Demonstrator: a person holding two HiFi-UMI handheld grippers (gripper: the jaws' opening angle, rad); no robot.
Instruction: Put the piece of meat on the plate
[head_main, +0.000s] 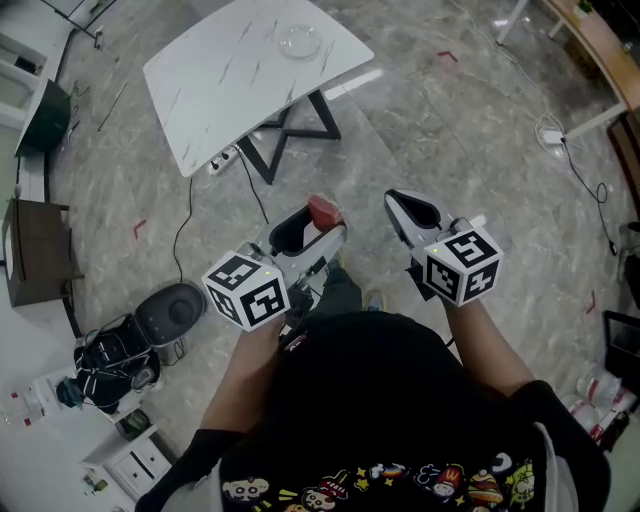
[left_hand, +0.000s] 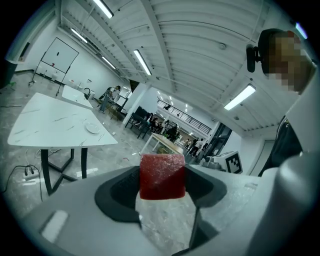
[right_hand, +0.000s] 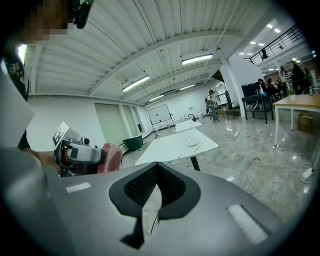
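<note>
Meat, a red squarish block whose long axis I cannot tell, is clamped in the left gripper, well apart from the plate on the white table; the right gripper is closed, empty.

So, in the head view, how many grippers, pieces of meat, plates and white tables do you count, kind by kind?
Grippers: 2 (left gripper, right gripper)
Piece of meat: 1
Plate: 1
White table: 1
Total: 5

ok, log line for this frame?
left claw: shut on red meat cube | right claw: shut, empty | pale round plate: on white marble-look table
</note>
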